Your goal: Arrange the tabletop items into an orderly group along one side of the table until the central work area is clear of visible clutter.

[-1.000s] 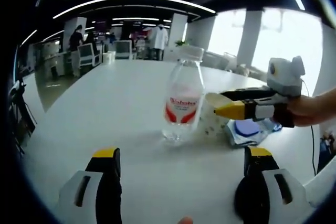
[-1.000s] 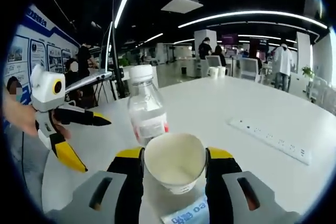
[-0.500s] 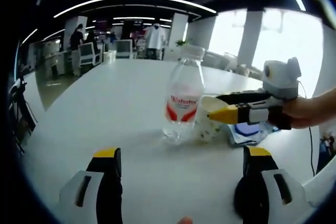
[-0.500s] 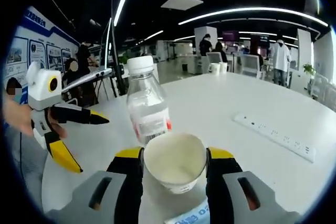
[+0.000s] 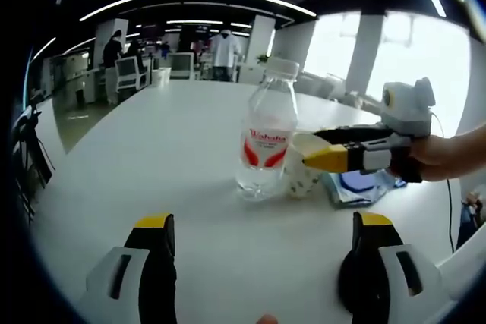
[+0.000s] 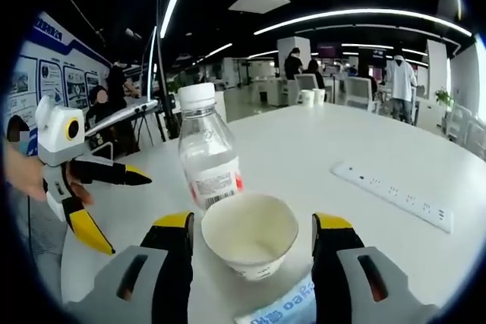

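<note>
Since half a second ago, the right gripper's jaws have spread apart, so the paper cup they were clamping now stands free on the table.

From the left gripper view: the left gripper hangs low over the white table, its 2 yellow-tipped jaws spread wide with nothing between them, apparently waiting for its turn. Ahead stands a clear water bottle with a red label, upright. The paper cup sits just beside it on the right, close enough that I cannot tell whether they touch. The right gripper reaches in from the right, its jaws around the cup. A blue and white packet lies flat behind it.

From the right gripper view: the right gripper straddles the cup, with a visible gap on each side, so it has let go. The bottle stands just behind the cup. The placement looks deliberate: cup, bottle and packet form 1 tight group. A white power strip lies well apart to the right. The left gripper hovers at the left, jaws apart.
</note>
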Demonstrator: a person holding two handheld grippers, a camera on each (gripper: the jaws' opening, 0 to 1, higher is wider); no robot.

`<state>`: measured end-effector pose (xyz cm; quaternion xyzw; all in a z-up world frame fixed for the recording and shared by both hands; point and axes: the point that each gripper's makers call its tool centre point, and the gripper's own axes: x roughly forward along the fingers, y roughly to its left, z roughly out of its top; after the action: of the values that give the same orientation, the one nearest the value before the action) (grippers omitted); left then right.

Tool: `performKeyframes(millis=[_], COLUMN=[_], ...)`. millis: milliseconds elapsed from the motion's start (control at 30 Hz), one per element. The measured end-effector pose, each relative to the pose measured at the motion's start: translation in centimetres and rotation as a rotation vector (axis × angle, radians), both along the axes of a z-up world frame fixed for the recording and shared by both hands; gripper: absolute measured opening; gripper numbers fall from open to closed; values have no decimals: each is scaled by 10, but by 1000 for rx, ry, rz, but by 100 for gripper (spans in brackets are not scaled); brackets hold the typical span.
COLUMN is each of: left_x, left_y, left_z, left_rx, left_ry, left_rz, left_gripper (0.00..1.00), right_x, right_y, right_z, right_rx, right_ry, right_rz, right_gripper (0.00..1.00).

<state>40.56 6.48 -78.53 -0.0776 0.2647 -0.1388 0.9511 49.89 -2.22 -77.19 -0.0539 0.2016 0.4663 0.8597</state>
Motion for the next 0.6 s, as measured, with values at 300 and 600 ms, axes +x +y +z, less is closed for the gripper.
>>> performKeyframes(millis=[300,600], left_x=[-8,-10], left_y=[-6,-9], left_z=[2,15], left_rx=[1,7], left_ry=[4,-12], left_rz=[-20,-25], left_gripper=[97,97], right_x=[-9,-17], right_y=[-13,-25], right_z=[12,17], right_rx=[-1,-8], right_ry=[-4,-12], right_rz=[-2,-9], right_gripper=[71,71])
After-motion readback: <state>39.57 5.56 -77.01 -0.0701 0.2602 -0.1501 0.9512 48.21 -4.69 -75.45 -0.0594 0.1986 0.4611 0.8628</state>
